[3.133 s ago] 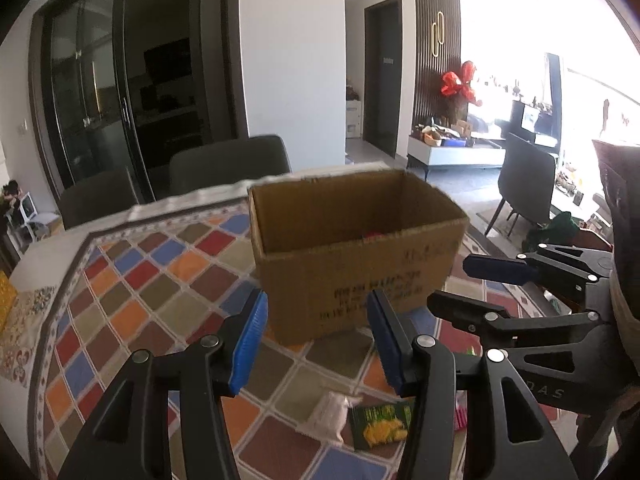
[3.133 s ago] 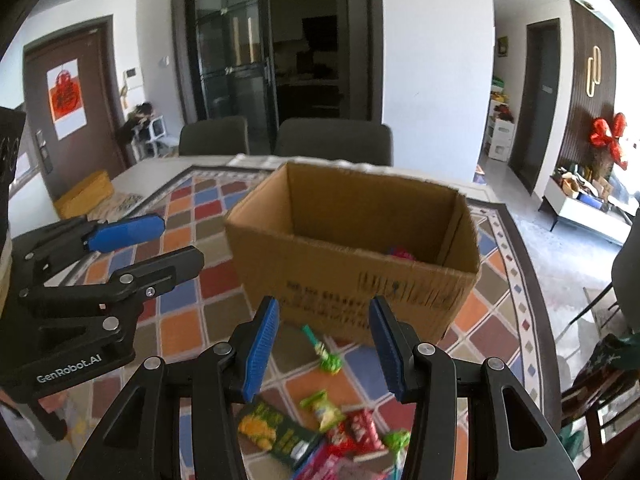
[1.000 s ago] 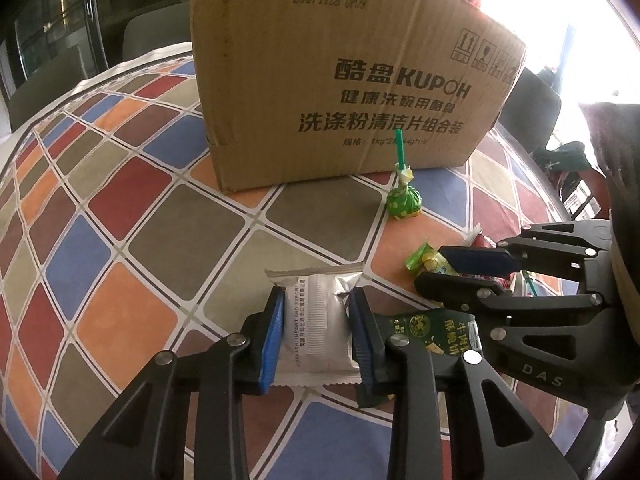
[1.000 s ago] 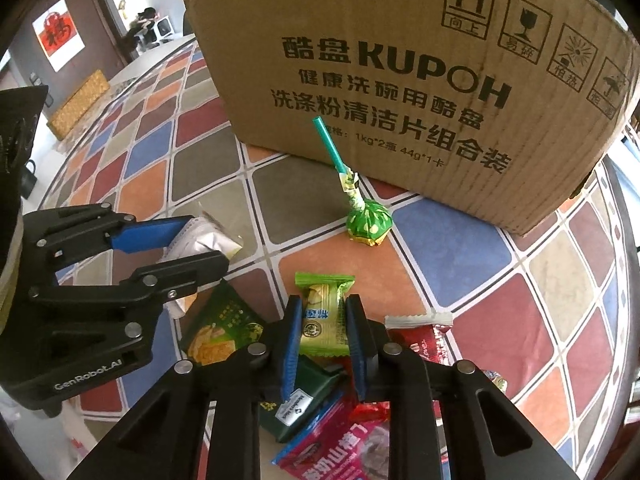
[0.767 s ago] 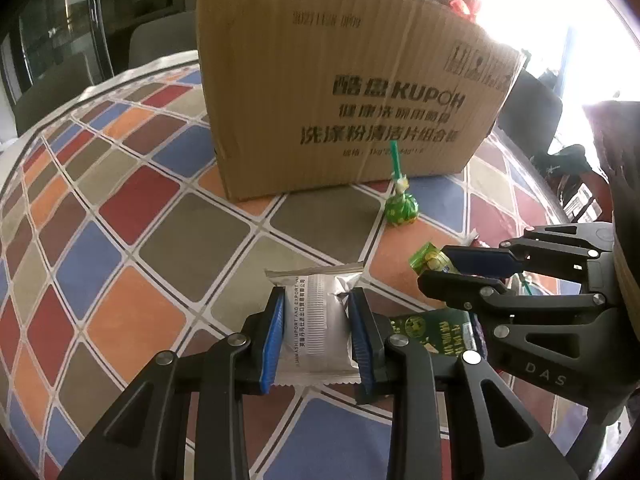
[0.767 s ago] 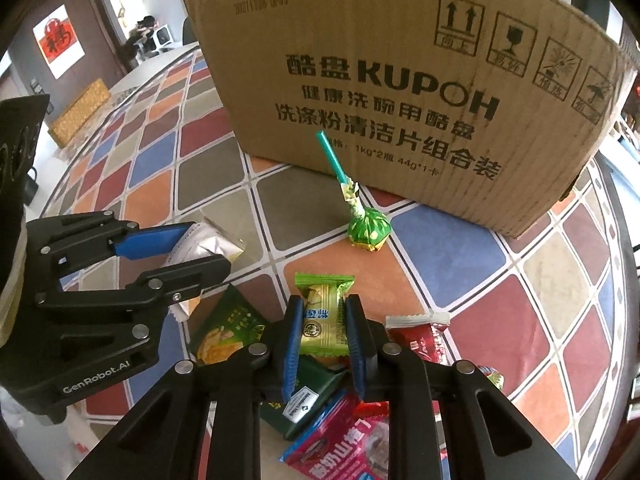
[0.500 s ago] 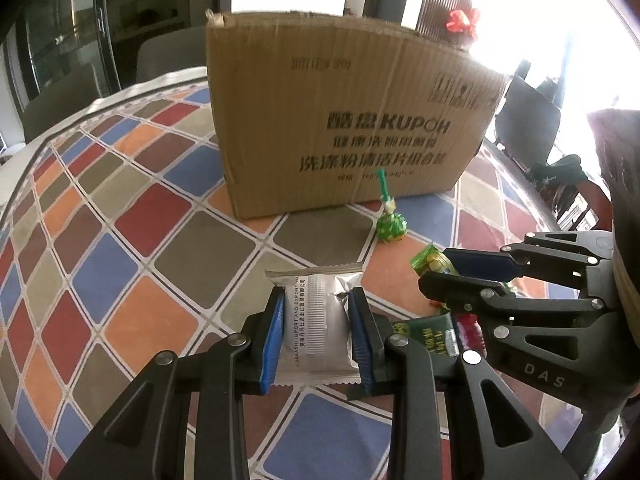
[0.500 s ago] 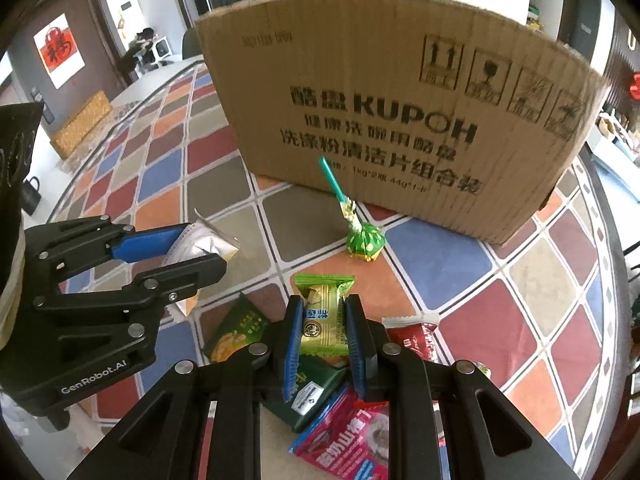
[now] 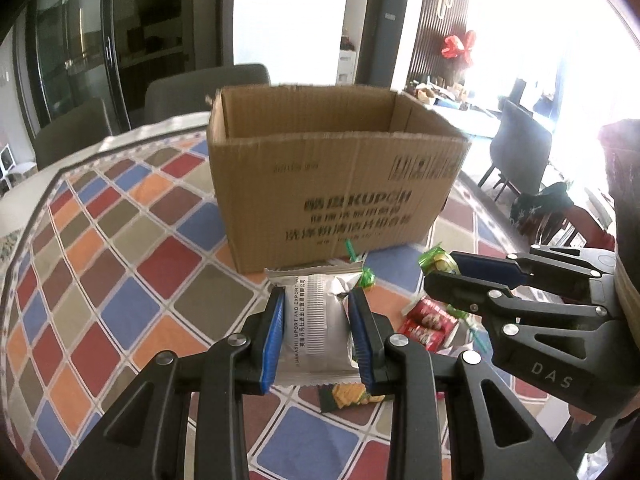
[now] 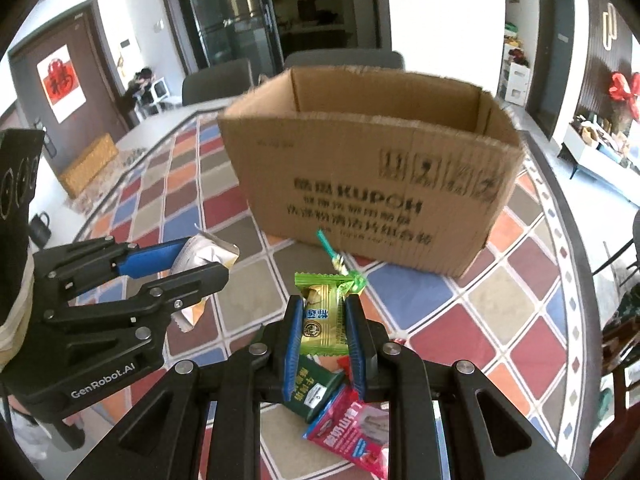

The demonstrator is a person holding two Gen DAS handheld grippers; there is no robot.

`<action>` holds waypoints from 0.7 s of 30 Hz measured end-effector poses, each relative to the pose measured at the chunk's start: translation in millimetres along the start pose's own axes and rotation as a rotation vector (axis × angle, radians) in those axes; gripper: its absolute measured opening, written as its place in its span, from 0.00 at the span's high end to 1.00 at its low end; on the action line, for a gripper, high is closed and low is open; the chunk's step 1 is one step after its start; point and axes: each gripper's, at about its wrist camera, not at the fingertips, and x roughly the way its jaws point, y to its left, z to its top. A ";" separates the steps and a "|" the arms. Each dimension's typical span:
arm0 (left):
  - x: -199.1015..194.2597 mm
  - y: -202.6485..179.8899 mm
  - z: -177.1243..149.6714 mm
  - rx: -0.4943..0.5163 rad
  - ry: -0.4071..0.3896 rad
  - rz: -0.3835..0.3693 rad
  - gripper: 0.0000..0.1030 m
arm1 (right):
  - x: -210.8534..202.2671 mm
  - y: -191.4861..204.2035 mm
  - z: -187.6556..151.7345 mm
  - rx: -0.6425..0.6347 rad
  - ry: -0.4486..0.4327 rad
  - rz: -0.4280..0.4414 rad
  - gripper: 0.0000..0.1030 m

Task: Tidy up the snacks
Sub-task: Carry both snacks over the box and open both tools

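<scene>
My left gripper [image 9: 316, 304] is shut on a silver snack packet [image 9: 314, 320] and holds it above the table. The right gripper [image 10: 321, 312] is shut on a green-and-yellow snack packet [image 10: 323, 316], also lifted. An open cardboard box [image 9: 336, 184] with black printed lettering stands just beyond both grippers, also seen as the box [image 10: 372, 184] in the right wrist view. Each gripper shows in the other's view: the right gripper [image 9: 448, 276] at right, the left gripper [image 10: 208, 256] at left with the silver packet [image 10: 204, 256] in it. What lies inside the box is hidden.
A green lollipop [image 10: 344, 272] lies before the box. Loose snacks stay on the checkered tablecloth [image 9: 120, 280]: a dark green packet [image 10: 312, 384], a pink packet [image 10: 356, 432], red wrappers [image 9: 428, 324]. Grey chairs [image 9: 200, 84] stand behind the table.
Both grippers have risen with their packets off the table. The box's open top has come into sight and the loose snacks now lie lower in both views.
</scene>
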 end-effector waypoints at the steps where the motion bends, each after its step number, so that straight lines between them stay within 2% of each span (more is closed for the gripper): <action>1: -2.2 -1.0 3.0 0.002 -0.006 0.001 0.69 | -5.6 -2.2 2.9 0.010 -0.013 -0.001 0.78; 13: -27.0 -11.4 51.7 0.019 -0.095 0.007 0.69 | -48.6 -12.5 39.8 0.047 -0.140 -0.040 0.78; 21: -33.3 -12.4 87.1 0.036 -0.155 0.023 0.69 | -63.0 -16.4 68.7 0.051 -0.205 -0.060 0.78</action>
